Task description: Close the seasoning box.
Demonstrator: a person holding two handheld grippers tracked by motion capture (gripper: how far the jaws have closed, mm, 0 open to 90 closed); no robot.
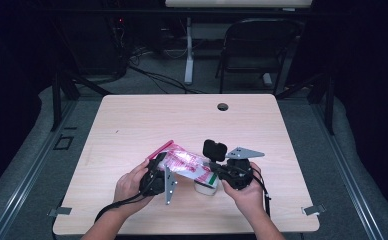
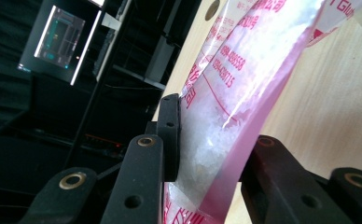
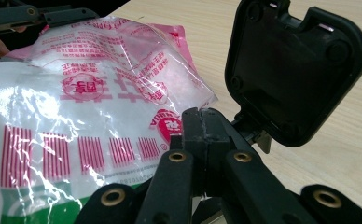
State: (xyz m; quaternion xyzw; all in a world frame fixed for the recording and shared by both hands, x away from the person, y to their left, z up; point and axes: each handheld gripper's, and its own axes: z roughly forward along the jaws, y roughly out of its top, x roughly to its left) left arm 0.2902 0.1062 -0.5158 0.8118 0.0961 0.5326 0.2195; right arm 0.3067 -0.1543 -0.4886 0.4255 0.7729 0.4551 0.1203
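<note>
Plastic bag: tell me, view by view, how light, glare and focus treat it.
High view: the plastic bag is small and soft, its print unreadable, the room behind dark. Left gripper view: the bag looks bright, the white grains blurred from closeness. Right gripper view: white glare streaks cross its wrinkles, yet the red print stays fairly sharp.

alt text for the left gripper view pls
The left gripper clamps a clear plastic bag with pink edges and red print, white grains inside, between its two black jaws. A light wooden table lies behind the bag, with a dark room at the left.
</note>
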